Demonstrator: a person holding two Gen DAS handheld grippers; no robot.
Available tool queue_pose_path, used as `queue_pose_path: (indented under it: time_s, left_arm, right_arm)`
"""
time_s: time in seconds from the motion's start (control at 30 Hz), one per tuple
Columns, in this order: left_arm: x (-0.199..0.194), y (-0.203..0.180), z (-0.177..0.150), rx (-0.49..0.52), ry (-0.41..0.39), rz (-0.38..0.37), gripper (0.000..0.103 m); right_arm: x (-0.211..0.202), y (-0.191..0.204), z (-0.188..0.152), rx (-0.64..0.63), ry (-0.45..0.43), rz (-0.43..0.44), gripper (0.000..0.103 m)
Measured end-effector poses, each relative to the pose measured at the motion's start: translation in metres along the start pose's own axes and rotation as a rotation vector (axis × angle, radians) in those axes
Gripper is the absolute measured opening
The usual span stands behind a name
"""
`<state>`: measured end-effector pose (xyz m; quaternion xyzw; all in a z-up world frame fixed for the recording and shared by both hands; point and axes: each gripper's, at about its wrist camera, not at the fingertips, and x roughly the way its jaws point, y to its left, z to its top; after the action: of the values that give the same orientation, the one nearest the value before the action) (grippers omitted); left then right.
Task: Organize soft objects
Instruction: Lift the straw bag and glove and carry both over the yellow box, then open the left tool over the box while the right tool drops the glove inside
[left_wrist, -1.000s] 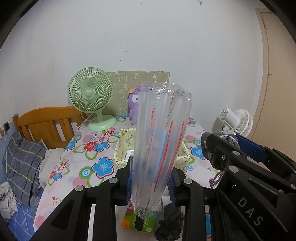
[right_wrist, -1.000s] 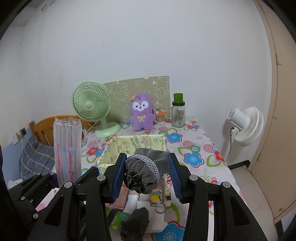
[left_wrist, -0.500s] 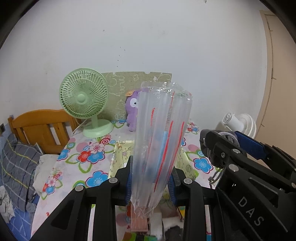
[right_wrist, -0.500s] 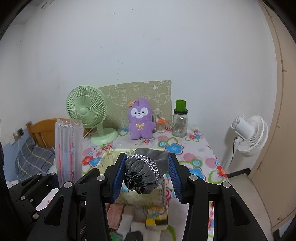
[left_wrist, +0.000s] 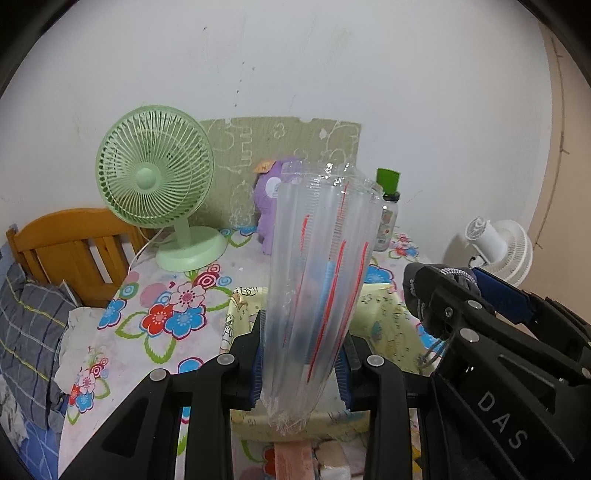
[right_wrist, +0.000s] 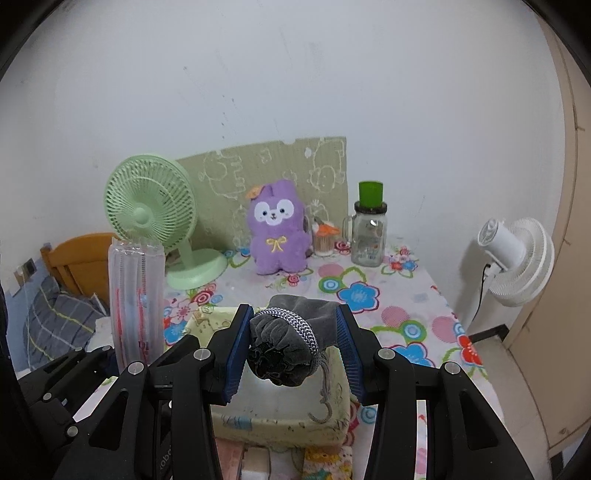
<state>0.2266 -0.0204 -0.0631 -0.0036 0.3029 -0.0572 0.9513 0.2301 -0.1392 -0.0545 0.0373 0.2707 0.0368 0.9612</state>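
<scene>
My left gripper (left_wrist: 301, 363) is shut on a clear inflated air-column packing sleeve (left_wrist: 321, 280) with red stripes, held upright over the near-left part of a pale yellow fabric bin (left_wrist: 384, 325). In the right wrist view my right gripper (right_wrist: 291, 350) is shut on a grey velvet drawstring pouch (right_wrist: 291, 339), whose cord hangs down over the bin (right_wrist: 280, 417). The sleeve (right_wrist: 136, 295) also stands at the left of that view. The bin's inside looks empty where visible.
A purple plush rabbit (right_wrist: 277, 229), a green desk fan (right_wrist: 151, 214), a glass jar with a green lid (right_wrist: 369, 232) and a small cup stand at the back of the floral-cloth table (right_wrist: 406, 314). Small soft items lie before the bin. A white fan (right_wrist: 517, 258) stands to the right.
Both grippers have moved forward over the table with their loads; the bin, fan and plush now look nearer, and the small items in front slid down out of view.
</scene>
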Motion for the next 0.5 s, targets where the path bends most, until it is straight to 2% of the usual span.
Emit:
queue_pose_path:
  time_s: [0.33,0.5]
  left_arm:
    - [0.048,0.009,-0.006,-0.028,0.078,-0.008,0.035]
    - [0.063,0.015,-0.008,-0.035,0.096,-0.006,0.041]
  right_arm:
    - [0.051,-0.001,-0.006,0.001,0.076,-0.023,0.049]
    - [0.071,-0.001,-0.011,0.005,0.106,-0.022,0.049]
